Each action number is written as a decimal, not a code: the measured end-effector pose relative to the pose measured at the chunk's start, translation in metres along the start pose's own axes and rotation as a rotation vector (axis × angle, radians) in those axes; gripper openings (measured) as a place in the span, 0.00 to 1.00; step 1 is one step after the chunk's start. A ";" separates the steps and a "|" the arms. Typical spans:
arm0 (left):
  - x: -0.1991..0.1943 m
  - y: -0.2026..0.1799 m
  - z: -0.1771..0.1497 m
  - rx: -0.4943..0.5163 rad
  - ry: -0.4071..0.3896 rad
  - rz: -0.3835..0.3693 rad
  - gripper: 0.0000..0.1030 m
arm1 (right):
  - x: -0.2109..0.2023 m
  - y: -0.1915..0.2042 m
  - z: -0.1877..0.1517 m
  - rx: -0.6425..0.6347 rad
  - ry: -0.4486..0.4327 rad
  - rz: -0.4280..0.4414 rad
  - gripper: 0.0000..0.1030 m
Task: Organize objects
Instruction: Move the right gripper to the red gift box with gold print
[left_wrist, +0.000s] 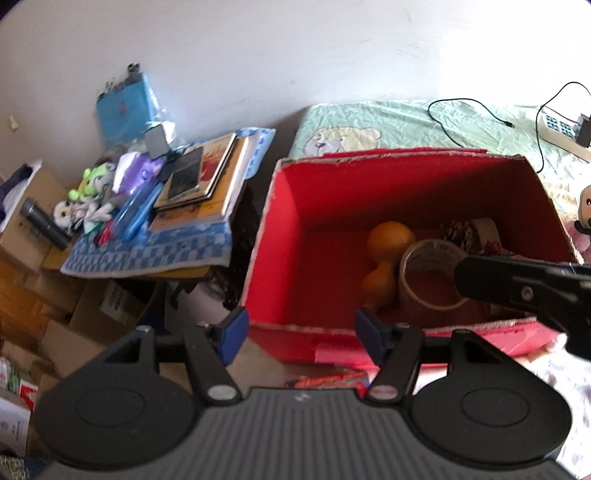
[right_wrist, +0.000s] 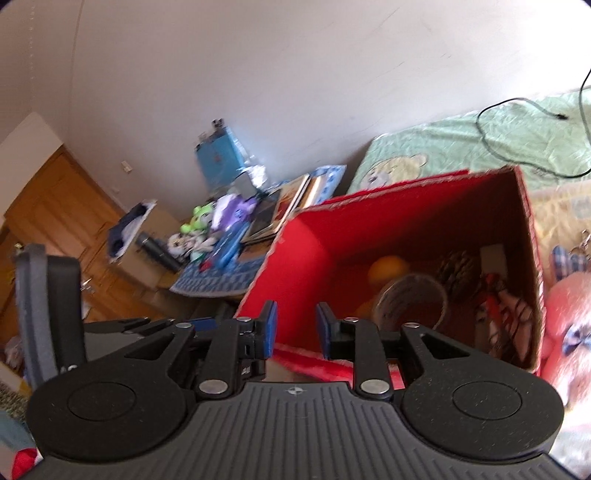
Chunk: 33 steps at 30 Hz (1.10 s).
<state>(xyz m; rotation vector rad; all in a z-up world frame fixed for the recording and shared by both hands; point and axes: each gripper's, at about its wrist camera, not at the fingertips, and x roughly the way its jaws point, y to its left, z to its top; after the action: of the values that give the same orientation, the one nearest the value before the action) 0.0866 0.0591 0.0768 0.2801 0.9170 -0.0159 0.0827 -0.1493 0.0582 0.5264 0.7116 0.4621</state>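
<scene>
While the left gripper (left_wrist: 299, 334) hovers wide open and empty before the red box (left_wrist: 280, 236), an orange toy (left_wrist: 388, 254) and tape roll (left_wrist: 430, 273) already lie inside; books (left_wrist: 201, 177) and plush toys (left_wrist: 92, 195) remain on the side table. From the right wrist, the right gripper (right_wrist: 295, 330) stands part-open, empty, at the box's near wall.
</scene>
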 end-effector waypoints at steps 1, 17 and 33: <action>-0.001 0.000 -0.003 -0.008 0.006 0.003 0.66 | -0.001 0.001 -0.003 -0.002 0.008 0.011 0.25; 0.016 0.030 -0.068 -0.096 0.124 -0.064 0.90 | 0.025 -0.014 -0.051 0.096 0.204 0.060 0.28; 0.060 0.015 -0.099 -0.022 0.212 -0.240 0.96 | 0.074 -0.027 -0.071 0.200 0.331 -0.004 0.40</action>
<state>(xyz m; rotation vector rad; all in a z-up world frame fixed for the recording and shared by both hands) 0.0479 0.1047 -0.0236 0.1517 1.1569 -0.2008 0.0870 -0.1076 -0.0391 0.6435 1.0835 0.4824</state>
